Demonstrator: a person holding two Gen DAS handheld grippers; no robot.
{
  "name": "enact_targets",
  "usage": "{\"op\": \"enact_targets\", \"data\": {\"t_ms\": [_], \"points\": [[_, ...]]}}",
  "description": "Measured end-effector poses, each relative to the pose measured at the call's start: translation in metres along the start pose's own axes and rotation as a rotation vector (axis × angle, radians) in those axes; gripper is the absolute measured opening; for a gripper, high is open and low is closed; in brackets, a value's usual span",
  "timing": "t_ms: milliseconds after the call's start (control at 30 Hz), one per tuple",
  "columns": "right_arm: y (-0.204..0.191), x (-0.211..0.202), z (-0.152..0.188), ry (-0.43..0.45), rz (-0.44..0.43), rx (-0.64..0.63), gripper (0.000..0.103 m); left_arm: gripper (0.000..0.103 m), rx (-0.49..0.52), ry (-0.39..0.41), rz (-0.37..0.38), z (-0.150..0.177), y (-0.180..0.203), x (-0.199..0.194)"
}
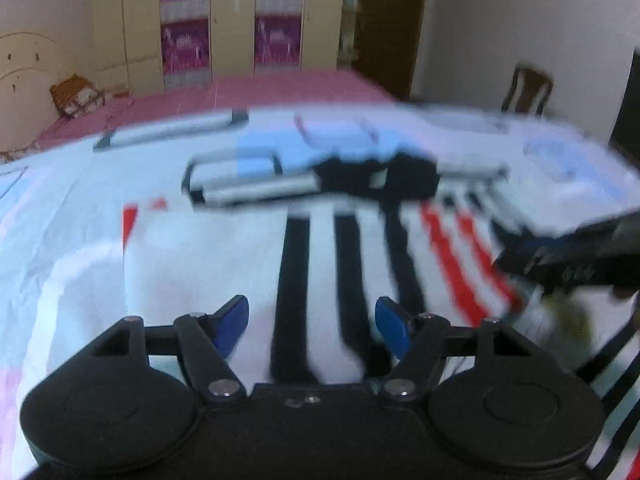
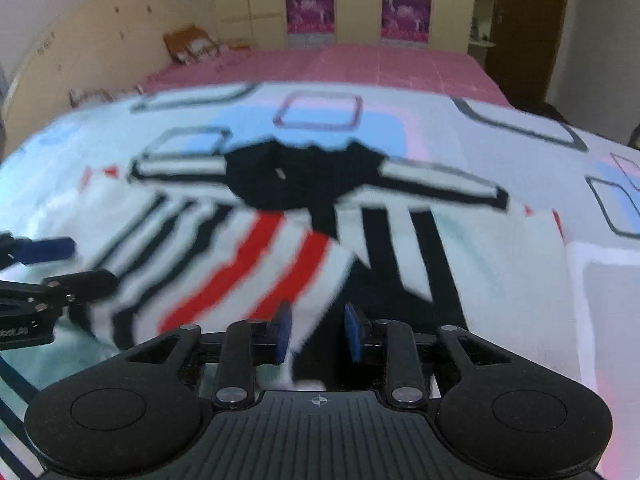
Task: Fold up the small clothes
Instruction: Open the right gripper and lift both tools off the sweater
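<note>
A small white shirt (image 1: 192, 264) with black and red stripes and a black collar (image 2: 296, 184) lies spread on the patterned sheet (image 2: 520, 280). Its red-striped side (image 2: 256, 276) is folded over diagonally across the black stripes. My left gripper (image 1: 312, 320) hovers over the black stripes with its blue pads wide apart and nothing pinched. In the right wrist view it enters at the left edge (image 2: 76, 266). My right gripper (image 2: 318, 332) stands partly open over the folded flap's corner. White fabric shows between its pads, which do not press it. It appears blurred at right (image 1: 520, 260).
The sheet covers the near part of a bed; a pink cover (image 2: 360, 64) stretches behind it. An orange pillow (image 1: 76, 96) lies by the headboard. A wardrobe (image 1: 232, 20) lines the far wall and a wooden chair (image 1: 528, 88) stands at back right.
</note>
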State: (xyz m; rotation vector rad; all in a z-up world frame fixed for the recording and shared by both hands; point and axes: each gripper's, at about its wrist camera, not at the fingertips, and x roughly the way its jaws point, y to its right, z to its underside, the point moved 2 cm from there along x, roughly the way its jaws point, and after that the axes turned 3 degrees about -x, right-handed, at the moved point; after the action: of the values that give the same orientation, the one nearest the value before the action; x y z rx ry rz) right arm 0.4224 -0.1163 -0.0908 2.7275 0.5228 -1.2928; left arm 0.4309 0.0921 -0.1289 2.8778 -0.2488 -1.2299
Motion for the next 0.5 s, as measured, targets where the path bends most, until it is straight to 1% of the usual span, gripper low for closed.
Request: {"op": "enact_targets", "data": {"t_ms": [33, 67, 133, 233, 300, 333, 367, 400, 500], "points": [[0.004, -0.001, 0.003, 0.001, 0.015, -0.002, 0.028, 0.071, -0.005, -0.008, 0.008, 0.006, -0.003, 0.003], [0.009, -0.004, 0.006, -0.002, 0.032, 0.009, 0.028, 0.072, -0.007, 0.016, 0.022, 0.01, -0.006, 0.002], [0.017, -0.01, 0.008, -0.01, 0.038, 0.049, 0.028, 0.072, -0.004, 0.013, 0.027, 0.01, -0.009, 0.001], [0.026, -0.022, 0.006, 0.029, 0.062, 0.096, 0.028, 0.071, -0.007, 0.006, 0.037, 0.009, -0.012, 0.0], [0.036, -0.022, 0.005, 0.043, 0.088, 0.169, 0.03, 0.071, -0.004, 0.01, 0.047, 0.011, -0.014, -0.001], [0.042, -0.02, 0.005, 0.036, 0.091, 0.204, 0.035, 0.071, -0.001, 0.009, 0.05, 0.011, -0.014, -0.001], [0.048, -0.017, 0.007, 0.027, 0.09, 0.242, 0.055, 0.071, -0.001, 0.008, 0.054, 0.011, -0.015, -0.002], [0.051, -0.015, 0.009, 0.018, 0.089, 0.264, 0.063, 0.07, 0.0, 0.008, 0.059, 0.011, -0.015, -0.002], [0.053, -0.01, 0.014, 0.006, 0.067, 0.275, 0.062, 0.07, 0.002, 0.012, 0.074, 0.012, -0.018, -0.003]]}}
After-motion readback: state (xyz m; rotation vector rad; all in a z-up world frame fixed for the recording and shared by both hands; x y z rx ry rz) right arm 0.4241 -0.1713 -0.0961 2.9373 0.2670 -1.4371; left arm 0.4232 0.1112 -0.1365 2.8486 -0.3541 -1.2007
